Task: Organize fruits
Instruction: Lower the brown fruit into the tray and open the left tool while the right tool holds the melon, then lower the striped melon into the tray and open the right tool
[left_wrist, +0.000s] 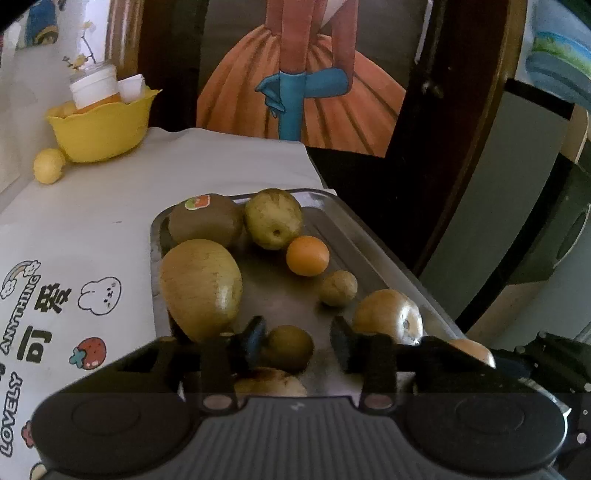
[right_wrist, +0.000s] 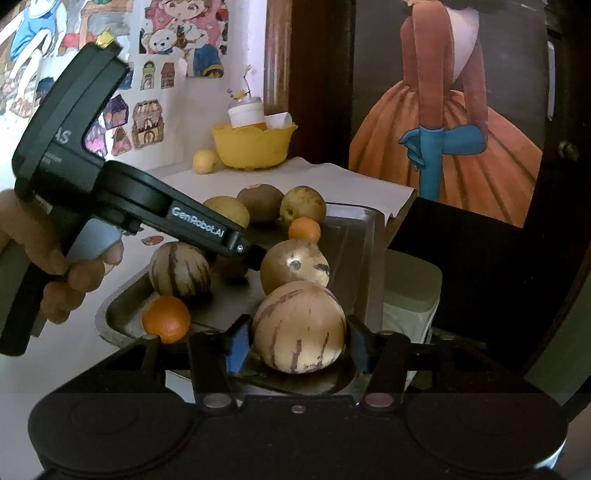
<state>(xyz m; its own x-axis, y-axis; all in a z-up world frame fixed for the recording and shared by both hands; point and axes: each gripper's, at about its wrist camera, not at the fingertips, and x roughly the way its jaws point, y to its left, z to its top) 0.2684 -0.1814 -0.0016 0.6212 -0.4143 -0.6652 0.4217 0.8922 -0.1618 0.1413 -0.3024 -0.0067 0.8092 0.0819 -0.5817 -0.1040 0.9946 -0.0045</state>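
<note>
Standing on a white cartoon-printed tablecloth (left_wrist: 74, 229), the fruit-filled metal tray (left_wrist: 373, 254) faces a painted orange-skirted figure (left_wrist: 306, 92); left gripper (left_wrist: 299, 341) open, empty; right gripper (right_wrist: 299, 341) clasps a striped beige melon (right_wrist: 299, 326).

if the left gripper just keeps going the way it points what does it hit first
Probably the small greenish-brown fruit lying just past the left gripper, between its open fingers on the metal tray. Depth is unclear; it may slide onto bare tray beside it.

Sticker-covered wall (right_wrist: 155, 74), dark wooden frame (left_wrist: 461, 147), painted gown picture (left_wrist: 295, 74).
</note>
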